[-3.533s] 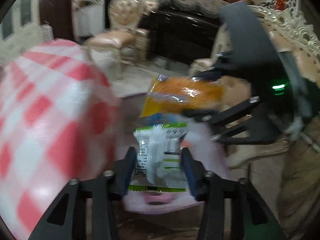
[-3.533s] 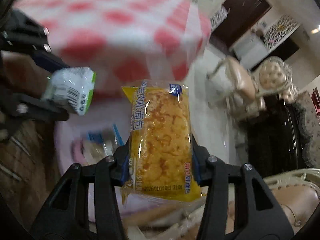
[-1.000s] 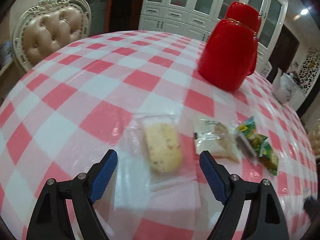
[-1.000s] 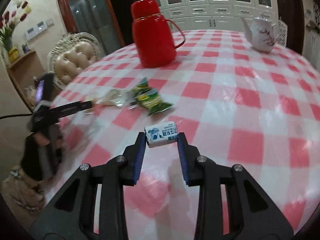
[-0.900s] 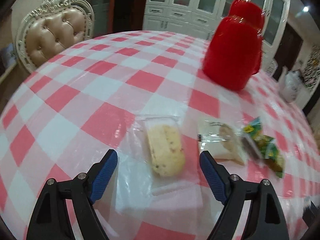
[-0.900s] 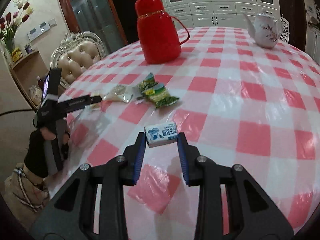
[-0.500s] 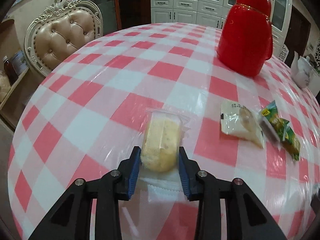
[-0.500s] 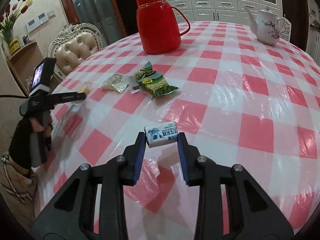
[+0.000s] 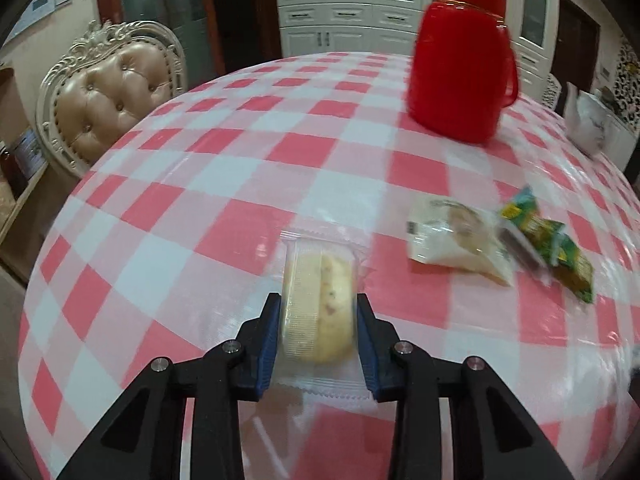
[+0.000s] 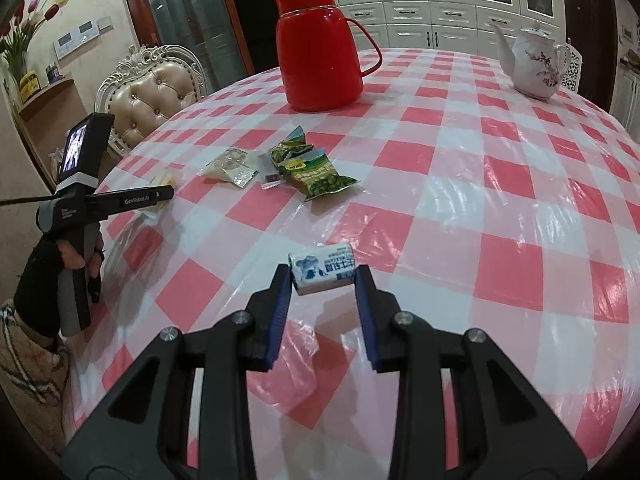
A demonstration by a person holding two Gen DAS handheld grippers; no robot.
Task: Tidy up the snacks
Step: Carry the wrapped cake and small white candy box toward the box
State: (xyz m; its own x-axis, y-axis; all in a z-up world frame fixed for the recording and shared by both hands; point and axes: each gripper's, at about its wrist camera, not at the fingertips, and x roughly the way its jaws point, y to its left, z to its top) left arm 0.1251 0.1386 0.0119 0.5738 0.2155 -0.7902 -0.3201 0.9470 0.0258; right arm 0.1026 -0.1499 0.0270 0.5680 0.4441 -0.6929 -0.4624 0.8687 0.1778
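My left gripper [image 9: 318, 322] has its fingers closed on the sides of a wrapped cake [image 9: 318, 304], held by its short width so the clear wrapper stays slack, just above the checked counter [image 9: 168, 216]; my right gripper [image 10: 322, 286] pinches a small milk candy [image 10: 322, 273] endwise, lifted off the counter; a pale packet [image 10: 232, 166] and green pea bags [image 10: 316, 174] lie together near the red flask [image 10: 318, 48], likely the gathering spot.
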